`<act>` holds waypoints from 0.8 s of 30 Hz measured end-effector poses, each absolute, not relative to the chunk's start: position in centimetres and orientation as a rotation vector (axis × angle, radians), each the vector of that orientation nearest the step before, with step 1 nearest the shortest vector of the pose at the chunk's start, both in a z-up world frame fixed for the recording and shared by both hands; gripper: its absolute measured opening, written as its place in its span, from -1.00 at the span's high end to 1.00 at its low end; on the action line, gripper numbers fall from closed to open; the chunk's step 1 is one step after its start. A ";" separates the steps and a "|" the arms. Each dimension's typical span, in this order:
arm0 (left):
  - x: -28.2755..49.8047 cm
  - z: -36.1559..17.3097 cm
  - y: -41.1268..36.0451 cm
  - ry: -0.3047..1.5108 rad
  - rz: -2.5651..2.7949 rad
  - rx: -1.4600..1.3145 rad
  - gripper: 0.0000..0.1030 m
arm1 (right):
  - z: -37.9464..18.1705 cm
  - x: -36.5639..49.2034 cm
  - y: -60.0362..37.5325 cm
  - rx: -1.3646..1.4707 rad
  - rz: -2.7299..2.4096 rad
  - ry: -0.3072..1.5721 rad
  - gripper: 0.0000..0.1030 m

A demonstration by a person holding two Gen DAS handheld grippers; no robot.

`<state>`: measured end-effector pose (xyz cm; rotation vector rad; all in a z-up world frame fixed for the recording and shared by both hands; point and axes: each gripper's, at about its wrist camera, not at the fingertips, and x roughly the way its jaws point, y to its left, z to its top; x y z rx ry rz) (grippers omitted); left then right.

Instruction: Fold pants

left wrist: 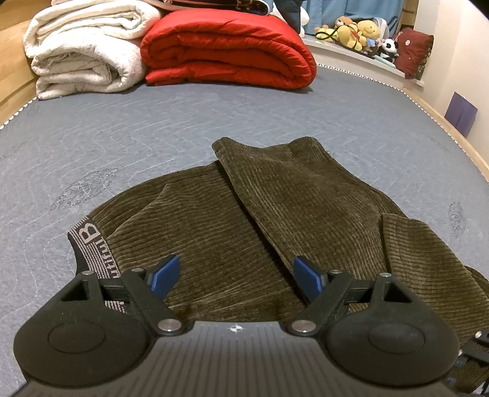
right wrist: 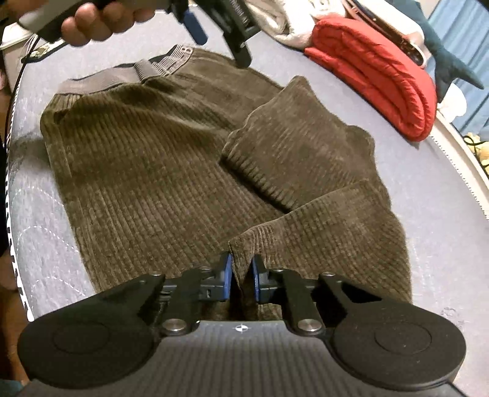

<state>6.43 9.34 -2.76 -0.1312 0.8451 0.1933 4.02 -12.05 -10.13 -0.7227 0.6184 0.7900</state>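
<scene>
The brown ribbed pants (right wrist: 159,171) are lying on the bed (left wrist: 214,116), on its blue-grey quilted cover. They are stretching across the bed, with the grey waistband (right wrist: 122,76) at one end, near the left gripper (left wrist: 235,274), and the leg ends at the other end, near the right gripper (right wrist: 242,276). One leg (right wrist: 293,137) is lying bent back on top of the pants, with its cuff pointing toward the waistband side. The other leg end (right wrist: 321,226) is sitting just in front of the right gripper. The jaws of the right gripper are squeezing a fold of this leg's edge; the blue pads (right wrist: 227,274) are pressing on the cloth from both sides. The left gripper is hanging over the waistband part of the pants, and its jaws are standing wide apart with nothing between them. In the right wrist view a person's hand (right wrist: 101,21) is holding the left gripper above the waistband. At the far end of the bed a folded red blanket (left wrist: 229,52) is lying next to a folded white blanket (left wrist: 88,49), well apart from the pants. Soft toys (left wrist: 357,30) are sitting on a ledge beyond the bed.
</scene>
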 end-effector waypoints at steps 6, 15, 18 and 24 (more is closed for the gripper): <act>6.5 -2.8 8.9 0.847 0.189 -0.124 -0.66 | -9.1 4.0 -12.7 -0.699 0.771 0.590 0.74; 6.7 -3.0 8.4 0.851 0.180 -0.114 -0.66 | -8.9 3.8 -13.0 -0.701 0.761 0.577 0.74; 6.7 -3.0 8.3 0.852 0.180 -0.113 -0.66 | -8.8 3.9 -13.1 -0.699 0.754 0.569 0.74; 6.7 -3.0 8.3 0.853 0.181 -0.115 -0.66 | -7.8 4.2 -13.6 -0.662 0.729 0.545 0.75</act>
